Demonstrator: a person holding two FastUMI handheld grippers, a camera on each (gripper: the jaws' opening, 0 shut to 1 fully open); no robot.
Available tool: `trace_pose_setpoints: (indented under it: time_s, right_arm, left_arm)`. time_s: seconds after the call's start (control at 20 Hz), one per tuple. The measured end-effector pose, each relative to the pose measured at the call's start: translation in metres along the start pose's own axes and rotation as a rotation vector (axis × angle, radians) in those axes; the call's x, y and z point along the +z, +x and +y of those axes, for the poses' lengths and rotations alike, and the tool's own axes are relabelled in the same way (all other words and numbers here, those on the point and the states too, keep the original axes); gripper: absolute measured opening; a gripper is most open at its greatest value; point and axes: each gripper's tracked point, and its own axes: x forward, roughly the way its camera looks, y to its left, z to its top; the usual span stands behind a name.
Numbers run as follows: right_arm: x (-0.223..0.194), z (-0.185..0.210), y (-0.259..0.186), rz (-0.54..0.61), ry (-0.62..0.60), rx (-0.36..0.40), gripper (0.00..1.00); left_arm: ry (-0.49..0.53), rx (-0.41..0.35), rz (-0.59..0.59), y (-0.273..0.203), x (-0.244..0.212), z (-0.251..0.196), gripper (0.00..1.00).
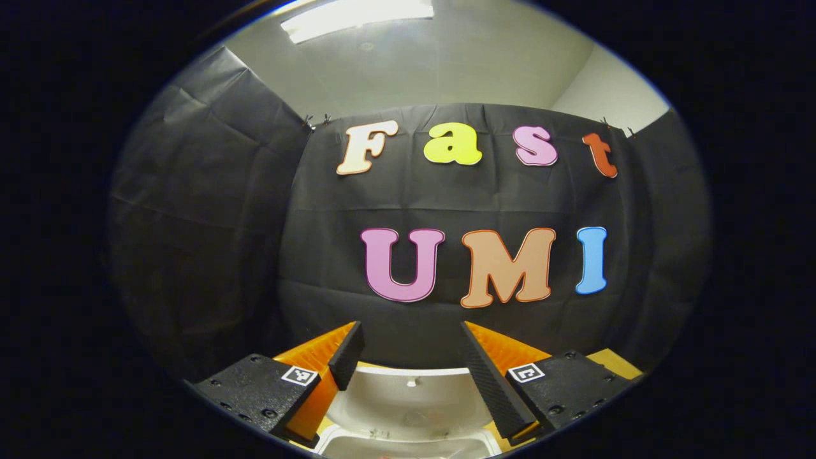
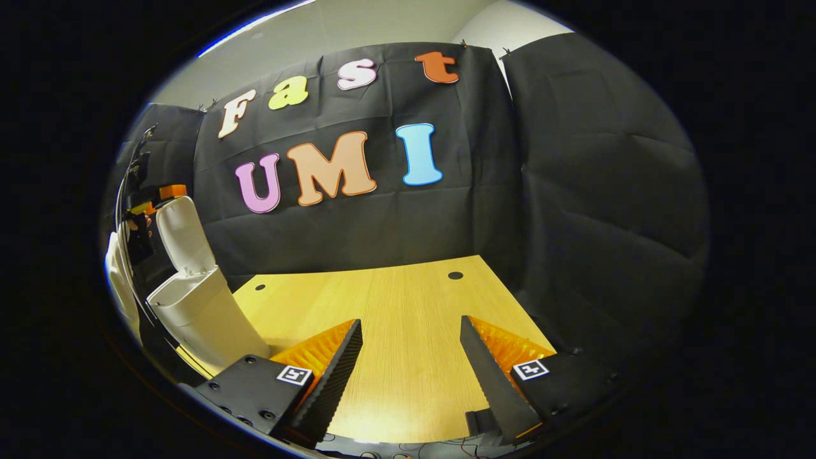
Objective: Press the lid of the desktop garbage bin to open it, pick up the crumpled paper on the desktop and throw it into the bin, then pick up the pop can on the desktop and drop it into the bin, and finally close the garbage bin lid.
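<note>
Two grippers are hanging with jaws spread wide, gripping nothing. The left gripper (image 1: 411, 357) is hovering just above the white garbage bin (image 1: 408, 408), whose lid (image 1: 408, 389) is standing open. The right gripper (image 2: 411, 354) is waiting over the wooden desktop (image 2: 395, 299), well right of the bin.

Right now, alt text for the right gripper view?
The right gripper hovers open and empty over a bare wooden table. At far left stands a white garbage bin with its lid raised upright.
</note>
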Motion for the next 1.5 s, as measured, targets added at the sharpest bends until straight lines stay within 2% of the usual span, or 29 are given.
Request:
trace_pose_setpoints:
  time_s: [0.1, 0.25, 0.4, 0.6, 0.7, 0.85, 0.95, 1.05, 1.1, 1.3, 1.5]
  right_arm:
    - [-0.004, -0.001, -0.001, 0.007, 0.003, -0.007, 0.98]
    - [-0.009, 0.005, -0.001, 0.022, 0.023, 0.008, 0.98]
    - [-0.012, 0.016, 0.002, 0.031, 0.012, 0.025, 0.98]
    - [-0.014, 0.031, 0.004, 0.043, -0.002, 0.062, 0.98]
    - [-0.017, 0.038, 0.006, 0.053, -0.011, 0.079, 0.98]
    - [-0.02, 0.045, 0.008, 0.069, -0.032, 0.092, 0.98]
    - [-0.021, 0.045, 0.009, 0.072, -0.038, 0.095, 0.98]
    - [-0.021, 0.047, 0.01, 0.077, -0.033, 0.101, 0.98]
    - [-0.021, 0.048, 0.01, 0.079, -0.029, 0.104, 0.98]
    - [-0.021, 0.052, 0.013, 0.084, -0.028, 0.111, 0.98]
    - [-0.021, 0.056, 0.013, 0.09, -0.046, 0.118, 0.98]
  left_arm:
    - [0.023, -0.005, -0.022, -0.007, 0.0, -0.002, 0.92]
    - [-0.014, -0.027, -0.097, -0.019, 0.007, -0.005, 0.92]
    - [-0.036, -0.043, -0.171, -0.053, 0.006, -0.004, 0.92]
    - [-0.001, -0.021, -0.237, -0.086, -0.001, -0.001, 0.89]
    - [0.026, -0.016, -0.263, -0.098, -0.007, -0.002, 0.92]
    - [0.013, 0.001, -0.282, -0.117, -0.018, 0.0, 0.89]
    - [0.015, 0.014, -0.285, -0.127, -0.026, 0.0, 0.92]
    - [0.029, 0.026, -0.279, -0.136, -0.035, 0.0, 0.9]
    - [0.033, 0.029, -0.272, -0.14, -0.041, 0.001, 0.93]
    - [0.032, 0.039, -0.234, -0.155, -0.068, 0.001, 0.9]
    - [0.02, 0.042, -0.087, -0.155, -0.127, 0.001, 0.91]
